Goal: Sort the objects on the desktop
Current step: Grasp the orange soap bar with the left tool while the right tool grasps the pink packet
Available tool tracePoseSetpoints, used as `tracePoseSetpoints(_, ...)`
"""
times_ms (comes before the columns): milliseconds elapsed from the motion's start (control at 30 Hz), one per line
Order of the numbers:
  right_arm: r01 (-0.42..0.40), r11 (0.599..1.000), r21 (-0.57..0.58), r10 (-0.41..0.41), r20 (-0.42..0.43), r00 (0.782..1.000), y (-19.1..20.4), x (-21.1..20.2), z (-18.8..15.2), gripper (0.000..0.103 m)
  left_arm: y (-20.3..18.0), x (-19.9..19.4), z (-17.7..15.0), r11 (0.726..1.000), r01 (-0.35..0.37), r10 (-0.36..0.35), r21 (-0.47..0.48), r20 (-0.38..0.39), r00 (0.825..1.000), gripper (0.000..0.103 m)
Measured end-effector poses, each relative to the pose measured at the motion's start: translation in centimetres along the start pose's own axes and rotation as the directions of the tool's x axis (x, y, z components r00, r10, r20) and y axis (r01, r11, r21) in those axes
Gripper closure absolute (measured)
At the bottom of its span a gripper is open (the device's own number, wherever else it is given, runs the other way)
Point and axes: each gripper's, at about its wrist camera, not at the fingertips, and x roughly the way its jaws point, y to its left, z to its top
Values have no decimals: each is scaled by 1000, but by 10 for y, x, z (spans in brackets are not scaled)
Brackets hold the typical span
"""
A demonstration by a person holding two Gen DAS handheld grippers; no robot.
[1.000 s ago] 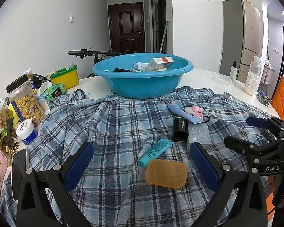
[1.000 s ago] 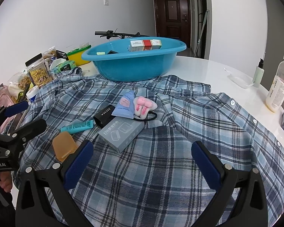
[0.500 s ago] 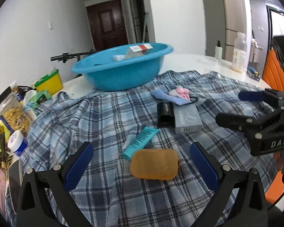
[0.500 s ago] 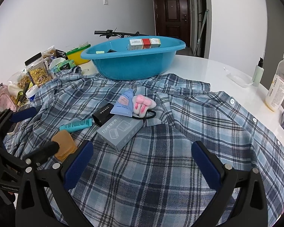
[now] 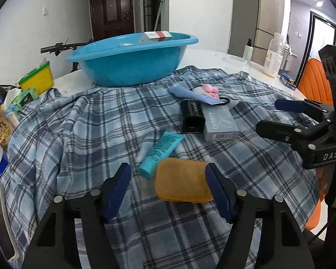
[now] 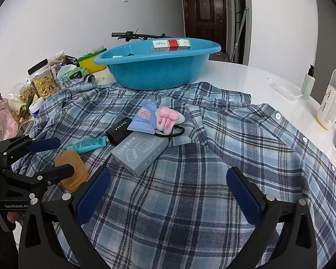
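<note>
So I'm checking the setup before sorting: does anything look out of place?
Yes: a plaid shirt is spread rumpled over the table like a cloth, its far edge tucked under the blue basin, with the items lying on it.

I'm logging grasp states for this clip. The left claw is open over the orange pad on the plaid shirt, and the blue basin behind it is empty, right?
Not quite: the blue basin is not empty. The right wrist view shows a red and white box and other small items inside it. The rest holds: the left claw is open around the orange pad on the plaid shirt.
</note>
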Motion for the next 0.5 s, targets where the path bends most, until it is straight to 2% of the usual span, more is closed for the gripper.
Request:
tracePoseSetpoints(100,1,1000,-7,-1,0,1000,0,0,0,0,-3,-1,0,999,40,-40,-3,-2,999,31)
tracePoseSetpoints(400,-2,1000,-11,2,-3,1000,1,1,1,0,-11,17,-4,1000,8,-7,18,-74,997,31)
tracePoseSetpoints(433,-3,1000,-12,3,-3,1000,1,1,2,0,-12,18,-5,1000,13,-11,18,-71,997,32)
tracePoseSetpoints(467,-4,1000,-13,4,-2,1000,1,1,2,0,-12,18,-5,1000,19,-18,15,-70,997,39)
tracePoseSetpoints(500,-3,1000,-15,2,-3,1000,1,1,3,0,-11,17,-5,1000,26,-26,4,-66,997,39)
